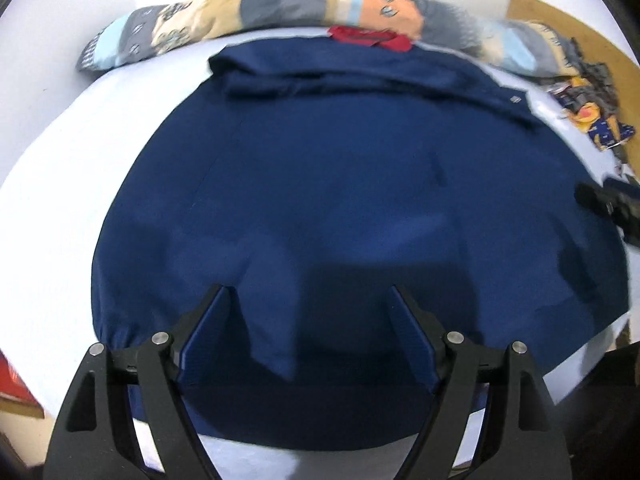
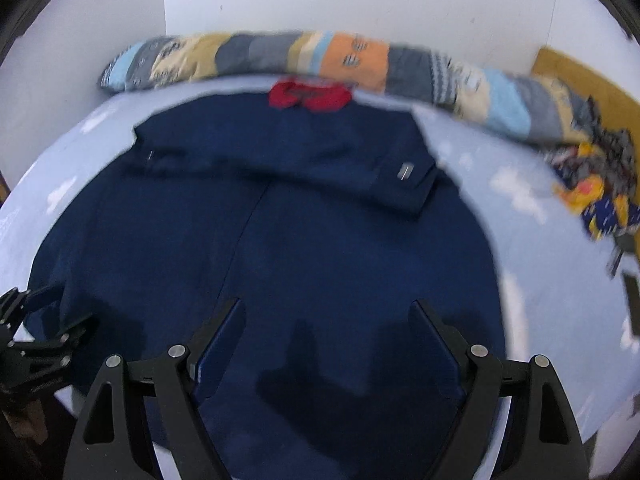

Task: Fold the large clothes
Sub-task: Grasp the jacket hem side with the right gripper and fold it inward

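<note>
Nearest to you, your left gripper (image 1: pixel 308 292) hangs with its jaws spread wide and nothing between the pads; only blue cloth lies below the gap. Your right gripper (image 2: pixel 326 306) is the same: jaws apart, empty, pointing steeply down at the fabric.

Under both lies the navy garment (image 1: pixel 340 184), spread flat on the pale bed sheet (image 1: pixel 80 160). Its near hem runs across in front of you, close under both sets of fingers, and its long axis runs away from you toward the red collar lining (image 1: pixel 370 37) at the far end. So the cloth lies ahead of and below each gripper, with the hem the nearest edge to catch.

In the right wrist view your left gripper (image 2: pixel 40 332) shows at the left edge, over the garment's left border; in the left wrist view the right one (image 1: pixel 612 208) peeks in at the far right, near the opposite border. Neither hand looks clearly nearer to the hem; each seems placed over its own side. That suggests a two-handed pinch of the near edge and a fold away from you toward the collar, though the blur makes the exact hem line hard to judge.

Farther on, the sleeves (image 2: pixel 280 156) lie folded across the upper body, a small metal tag (image 2: pixel 405 170) on the right cuff. Beyond the collar a patchwork quilt roll (image 1: pixel 280 8) lines the wall, and crumpled patterned fabric (image 2: pixel 592 184) sits at the far right.
</note>
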`<state>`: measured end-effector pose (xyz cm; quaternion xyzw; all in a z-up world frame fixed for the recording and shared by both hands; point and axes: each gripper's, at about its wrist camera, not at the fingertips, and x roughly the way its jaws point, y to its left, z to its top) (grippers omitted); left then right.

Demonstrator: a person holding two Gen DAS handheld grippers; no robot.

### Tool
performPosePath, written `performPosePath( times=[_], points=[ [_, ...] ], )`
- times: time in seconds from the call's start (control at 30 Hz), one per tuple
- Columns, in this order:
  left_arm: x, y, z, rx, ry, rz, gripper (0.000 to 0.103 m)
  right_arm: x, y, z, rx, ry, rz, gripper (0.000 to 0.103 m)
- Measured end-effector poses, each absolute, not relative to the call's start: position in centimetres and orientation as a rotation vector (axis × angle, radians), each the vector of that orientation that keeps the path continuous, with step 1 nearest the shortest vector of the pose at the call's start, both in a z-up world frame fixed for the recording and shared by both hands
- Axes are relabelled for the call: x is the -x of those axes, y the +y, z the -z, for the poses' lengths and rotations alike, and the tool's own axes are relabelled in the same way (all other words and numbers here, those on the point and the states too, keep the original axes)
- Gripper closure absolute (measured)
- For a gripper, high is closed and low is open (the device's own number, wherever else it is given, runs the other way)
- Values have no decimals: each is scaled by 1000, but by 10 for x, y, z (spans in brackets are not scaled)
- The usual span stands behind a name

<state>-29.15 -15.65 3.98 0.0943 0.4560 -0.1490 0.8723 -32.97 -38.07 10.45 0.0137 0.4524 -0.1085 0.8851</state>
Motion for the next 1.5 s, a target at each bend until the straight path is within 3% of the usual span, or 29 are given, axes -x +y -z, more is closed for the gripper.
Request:
performPosePath(
  times=[0.13, 0.23, 0.37, 0.47, 0.8, 1.43, 1.5],
  points=[
    [299, -159, -37, -230, 921, 312, 14, 338, -368, -73, -34, 1019, 260, 19],
    [304, -162, -31, -249, 913, 318, 0, 342, -361, -50, -14, 1070, 275, 18],
    [306, -164, -26, -267, 883, 312, 0, 350, -358, -46, -13, 1027, 310, 11],
    [306, -163, -25, -261, 877, 313, 0, 354, -369, -42, -73, 1023, 334, 1],
    [309, -165, -23, -251, 861, 288, 0, 373, -367, -39, -84, 903, 330, 1],
    [315, -169, -27, -283, 829, 266, 0, 374, -384, -42, -84, 877, 290, 0],
    [316, -168, -30, -300, 823, 267, 0, 377, -392, -50, -109, 881, 306, 7]
  ],
)
